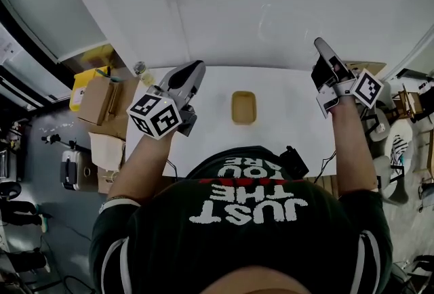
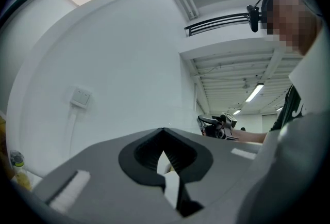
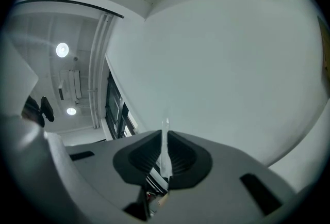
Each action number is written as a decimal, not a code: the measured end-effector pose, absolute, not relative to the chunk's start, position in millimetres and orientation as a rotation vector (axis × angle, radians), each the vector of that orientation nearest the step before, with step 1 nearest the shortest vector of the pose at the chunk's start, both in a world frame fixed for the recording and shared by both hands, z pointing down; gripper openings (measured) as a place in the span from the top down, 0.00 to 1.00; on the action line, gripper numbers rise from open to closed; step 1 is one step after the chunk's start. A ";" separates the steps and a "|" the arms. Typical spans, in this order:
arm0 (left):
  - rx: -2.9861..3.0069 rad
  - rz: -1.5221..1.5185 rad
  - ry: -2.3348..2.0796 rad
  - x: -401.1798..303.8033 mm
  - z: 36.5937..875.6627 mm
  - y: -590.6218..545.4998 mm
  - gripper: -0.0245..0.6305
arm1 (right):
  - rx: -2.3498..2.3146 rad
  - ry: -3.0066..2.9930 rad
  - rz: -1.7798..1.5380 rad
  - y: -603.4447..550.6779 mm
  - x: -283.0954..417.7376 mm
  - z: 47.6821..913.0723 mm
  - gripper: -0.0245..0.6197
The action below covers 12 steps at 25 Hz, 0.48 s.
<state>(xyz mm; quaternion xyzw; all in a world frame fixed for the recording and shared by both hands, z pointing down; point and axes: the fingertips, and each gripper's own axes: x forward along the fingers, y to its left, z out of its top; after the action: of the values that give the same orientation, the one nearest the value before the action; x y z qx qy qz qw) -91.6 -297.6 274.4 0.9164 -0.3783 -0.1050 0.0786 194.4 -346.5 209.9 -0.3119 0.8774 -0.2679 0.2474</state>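
Left gripper (image 1: 195,69) jaws pressed together, nothing between them; right gripper (image 1: 321,47) also closed, thin pale sliver at its seam, can't tell what it is; tan tray (image 1: 243,108) sits on the table (image 1: 288,124) between both grippers, contents too small to make out.

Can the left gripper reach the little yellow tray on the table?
Probably yes. The left gripper hangs above the white table just beside the yellow tray, and nothing lies between them. It points at the wall, so it would need tipping down.
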 end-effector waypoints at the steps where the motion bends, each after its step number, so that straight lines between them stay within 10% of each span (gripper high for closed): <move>1: 2.747 -0.316 -1.132 -91.3 272.4 -297.7 0.95 | -0.847 2.389 -0.726 -345.0 194.9 207.8 0.90; 12: 2.758 -0.315 -1.122 -88.5 267.9 -299.0 0.95 | -0.844 2.387 -0.715 -340.9 196.2 206.0 0.90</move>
<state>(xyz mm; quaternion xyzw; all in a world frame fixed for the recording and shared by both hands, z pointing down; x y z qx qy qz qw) -88.5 -299.0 267.9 0.9186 -0.3738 -0.1050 0.0735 196.2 -340.9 206.0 -0.3104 0.8779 -0.2628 0.2526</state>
